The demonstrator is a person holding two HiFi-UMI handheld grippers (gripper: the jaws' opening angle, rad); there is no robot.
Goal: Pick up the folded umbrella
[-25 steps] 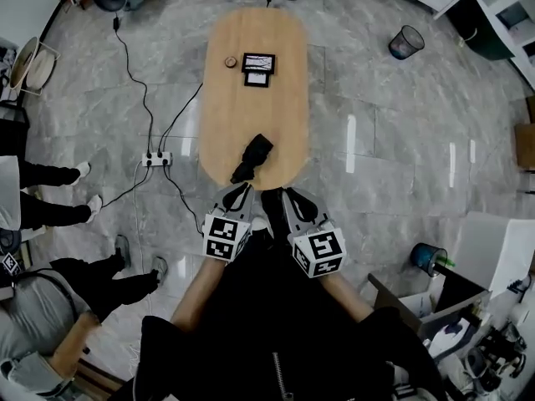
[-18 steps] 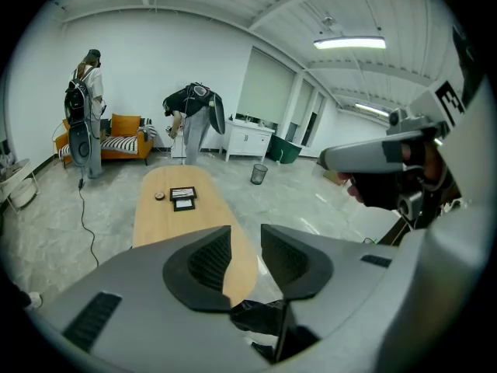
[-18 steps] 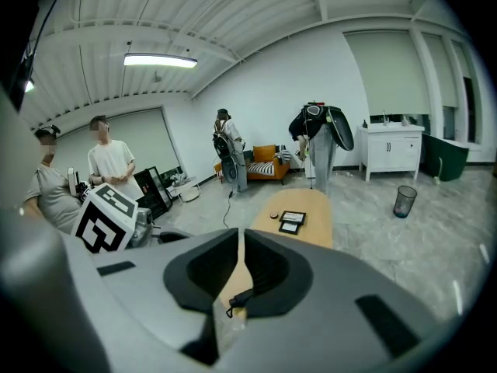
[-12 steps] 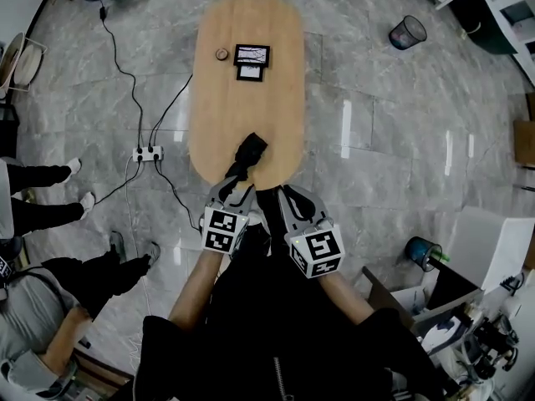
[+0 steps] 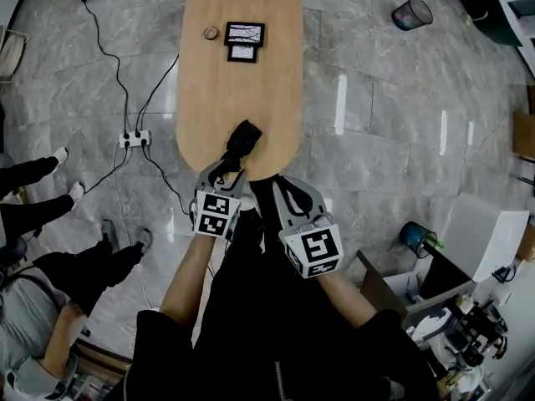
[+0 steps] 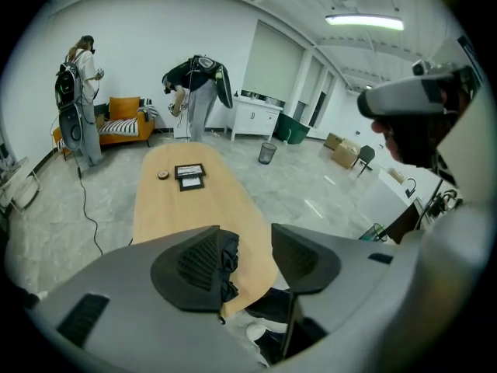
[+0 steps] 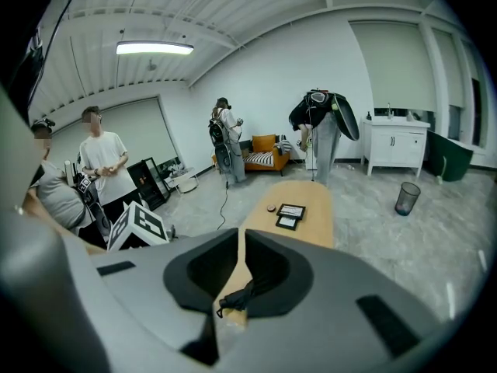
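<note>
- The folded umbrella (image 5: 241, 144) lies at the table's (image 5: 242, 73) near end, its long axis along the table.
- The left gripper (image 5: 221, 171) is nearer, just before it, with its jaws opening and pinching nothing.
- The right gripper (image 5: 280, 189) is pressed together, empty.

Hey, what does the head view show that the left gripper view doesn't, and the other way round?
Only the head view: the right claw, shut, and a power strip on the floor. Only the left gripper view: an orange sofa and a ceiling light. Both: the wooden table, the folded umbrella at its near end, two picture frames, and the left claw, jaws opening, the umbrella showing in their gap, not gripped.
</note>
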